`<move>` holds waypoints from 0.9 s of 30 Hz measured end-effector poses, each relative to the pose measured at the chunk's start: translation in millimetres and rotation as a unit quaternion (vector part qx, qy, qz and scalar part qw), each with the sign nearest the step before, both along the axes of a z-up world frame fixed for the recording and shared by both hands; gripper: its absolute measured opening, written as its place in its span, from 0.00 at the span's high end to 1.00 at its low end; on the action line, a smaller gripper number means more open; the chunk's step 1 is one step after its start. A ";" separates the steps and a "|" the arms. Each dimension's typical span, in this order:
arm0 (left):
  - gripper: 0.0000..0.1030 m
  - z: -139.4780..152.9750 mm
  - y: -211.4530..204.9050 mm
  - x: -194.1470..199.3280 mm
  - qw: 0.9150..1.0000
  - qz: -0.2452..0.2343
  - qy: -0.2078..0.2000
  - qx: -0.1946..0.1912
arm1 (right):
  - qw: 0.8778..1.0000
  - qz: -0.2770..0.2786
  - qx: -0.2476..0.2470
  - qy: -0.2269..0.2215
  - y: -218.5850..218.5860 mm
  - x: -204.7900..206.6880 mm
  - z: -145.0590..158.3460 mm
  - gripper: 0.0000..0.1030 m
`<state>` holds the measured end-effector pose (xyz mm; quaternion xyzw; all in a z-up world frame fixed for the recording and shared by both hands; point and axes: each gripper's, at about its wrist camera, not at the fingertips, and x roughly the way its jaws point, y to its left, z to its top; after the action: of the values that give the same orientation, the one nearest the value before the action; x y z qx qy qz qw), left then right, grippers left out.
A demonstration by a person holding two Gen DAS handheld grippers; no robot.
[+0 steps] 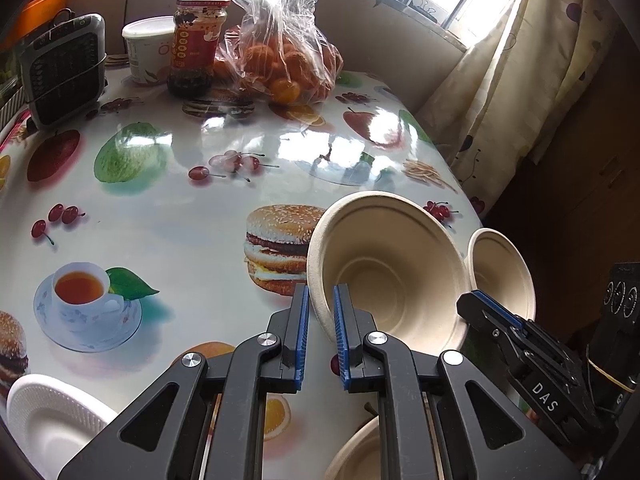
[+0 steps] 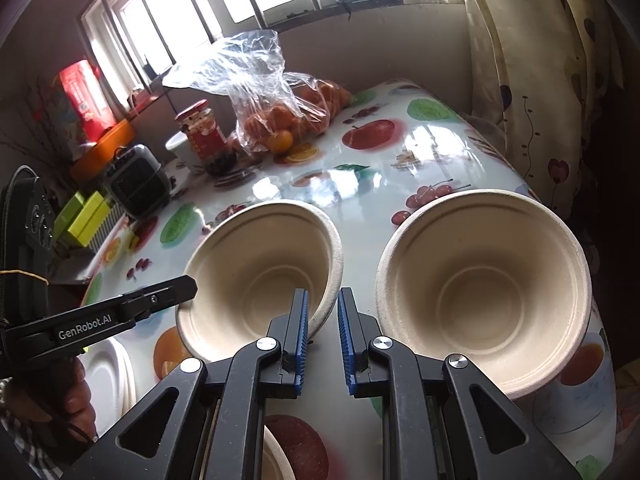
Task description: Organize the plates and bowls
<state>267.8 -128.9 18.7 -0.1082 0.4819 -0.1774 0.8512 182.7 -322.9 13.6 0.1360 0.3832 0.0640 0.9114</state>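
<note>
- Left wrist view: the left gripper (image 1: 320,298) rises from 6 o'clock. Its blue-padded jaws are closed on the near left rim of a beige bowl (image 1: 392,264).
- The beige bowl is just right of centre, above the glossy, food-printed desk (image 1: 180,220), with its opening turned toward the camera.
- At 4 o'clock the right gripper (image 1: 476,302) meets the same bowl's right rim.
- A second bowl (image 1: 504,276), also beige, is just behind it at 3 o'clock, near the desk edge.
- A white plate (image 1: 48,412) lies at 8 o'clock. Part of a third beige bowl (image 1: 356,456) shows at 6 o'clock under the gripper.
- Toward 12 o'clock stand a bag of oranges (image 1: 280,64), a red-labelled jar (image 1: 198,40), a white tub (image 1: 146,48) and a small dark heater (image 1: 64,68).
- Right wrist view: the right gripper (image 2: 323,300) has its jaws closed on the beige bowl's (image 2: 260,276) right rim, just left of centre.
- The left gripper (image 2: 188,285) reaches in from 9 o'clock to the bowl's left rim, with a hand (image 2: 60,400) behind it.
- The second bowl (image 2: 484,288) is at 3 o'clock, apart from the first.
- Stacked white plates (image 2: 108,380) lie at 8 o'clock.
</note>
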 end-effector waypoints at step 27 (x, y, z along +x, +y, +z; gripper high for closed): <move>0.87 36.0 12.7 -42.4 0.999 -0.006 -0.045 -0.021 | 0.999 0.000 0.003 -0.039 10.9 -47.6 30.9 0.86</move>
<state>225.4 -116.2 54.7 -0.1148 0.4404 -0.1970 0.8684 135.1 -312.0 44.5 0.1361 0.3470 0.0704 0.9253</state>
